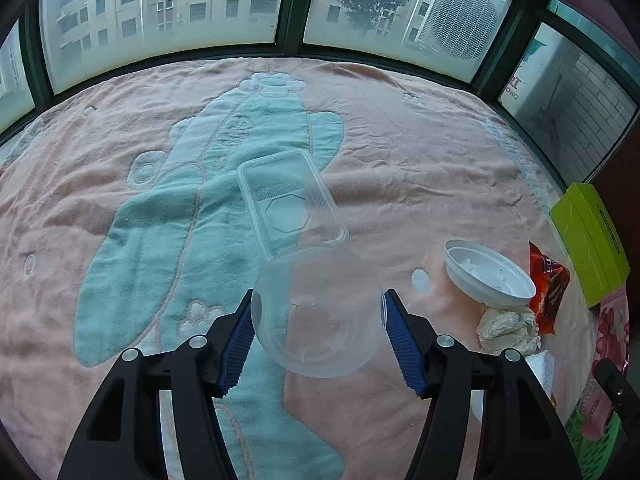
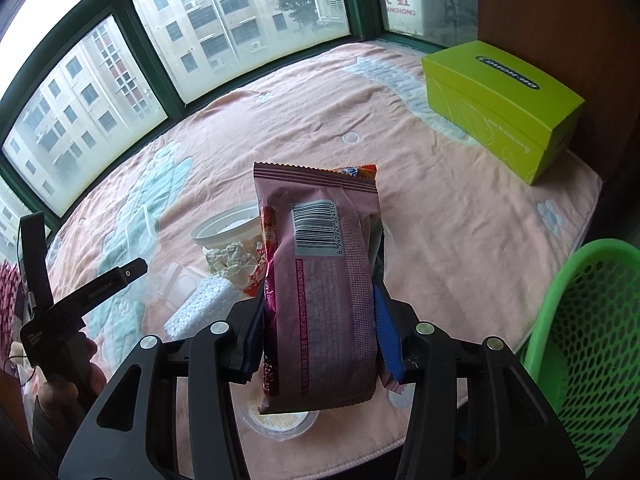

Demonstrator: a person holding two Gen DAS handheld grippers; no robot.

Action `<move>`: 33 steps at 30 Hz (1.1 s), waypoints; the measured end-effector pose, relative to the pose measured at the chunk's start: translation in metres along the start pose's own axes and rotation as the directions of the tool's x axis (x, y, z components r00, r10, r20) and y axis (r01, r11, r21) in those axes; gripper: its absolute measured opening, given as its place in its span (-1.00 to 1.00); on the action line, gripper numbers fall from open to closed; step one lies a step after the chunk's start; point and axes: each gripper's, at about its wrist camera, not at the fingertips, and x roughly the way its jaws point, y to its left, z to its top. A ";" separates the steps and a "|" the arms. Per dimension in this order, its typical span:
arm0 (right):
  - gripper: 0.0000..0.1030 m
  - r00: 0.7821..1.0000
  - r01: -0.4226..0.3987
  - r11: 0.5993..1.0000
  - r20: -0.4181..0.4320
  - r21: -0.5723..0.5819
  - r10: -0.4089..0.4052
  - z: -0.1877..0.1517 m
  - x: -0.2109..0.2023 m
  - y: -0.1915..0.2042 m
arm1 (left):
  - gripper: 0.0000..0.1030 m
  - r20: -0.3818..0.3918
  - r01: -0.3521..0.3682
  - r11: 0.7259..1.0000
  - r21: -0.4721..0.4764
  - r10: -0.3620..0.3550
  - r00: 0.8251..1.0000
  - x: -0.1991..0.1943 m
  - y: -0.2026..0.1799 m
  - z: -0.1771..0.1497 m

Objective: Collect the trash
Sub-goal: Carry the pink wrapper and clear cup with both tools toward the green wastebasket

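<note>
Right gripper is clamped on the pink cookie wrapper, held upright and clear of the blanket-covered table. The green mesh basket sits off the table's near right edge, just beside your right hand. That looks like the drop point. Swing the wrapper over the rim before you release, and let go only when its lower end is inside; it's light and will flutter.

Left gripper brackets the clear round plastic cup, near the middle of the table's near side. The blue pads sit at the cup's walls; I can't tell from here whether they press. The jaws stand half-wide either way. The cup is thin and slick: squeeze at its widest band, gently, or it'll pop out or buckle. Lift straight up so the rim doesn't drag on the clear rectangular tray, which touches or overlaps the cup's far edge.

Still on the table, toward the right edge:
- white bowl with scraps in it
- crumpled tissue just in front of the bowl
- red-orange snack wrapper beside both
- a foam block nearer you

The green box in the far right corner looks like tissues, probably not trash. Leave it.
</note>
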 end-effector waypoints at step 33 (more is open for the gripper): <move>-0.07 0.956 0.231 0.949 0.132 0.215 -0.262 -0.078 -0.131 -0.138 | 0.17 0.105 0.316 0.889 0.332 -0.368 0.924 -0.141 -0.178 -0.047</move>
